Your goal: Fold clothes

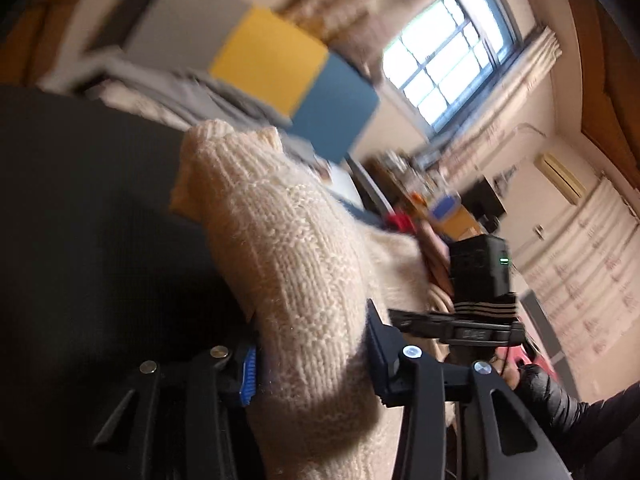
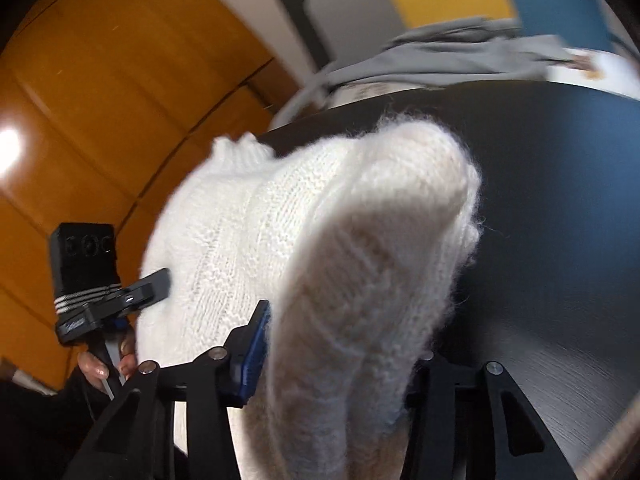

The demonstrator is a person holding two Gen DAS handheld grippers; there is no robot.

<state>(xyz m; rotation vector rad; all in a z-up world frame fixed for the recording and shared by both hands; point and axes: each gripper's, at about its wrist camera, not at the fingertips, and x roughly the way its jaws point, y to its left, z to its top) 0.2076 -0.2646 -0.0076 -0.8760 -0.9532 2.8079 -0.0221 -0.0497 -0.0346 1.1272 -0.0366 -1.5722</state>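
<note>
Left hand-held gripper (image 1: 312,364) and right hand-held gripper (image 2: 340,356) each pinching thick cream knitted sweater (image 1: 280,248), lifted above dark round counter (image 2: 560,200) toward twelve o'clock; likely carrying a fold over, next needing level lowering and release.

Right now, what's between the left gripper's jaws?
A thick fold of the cream knit sweater fills the left gripper; the left wrist view shows it bunched between both jaws, above the black table.
</note>
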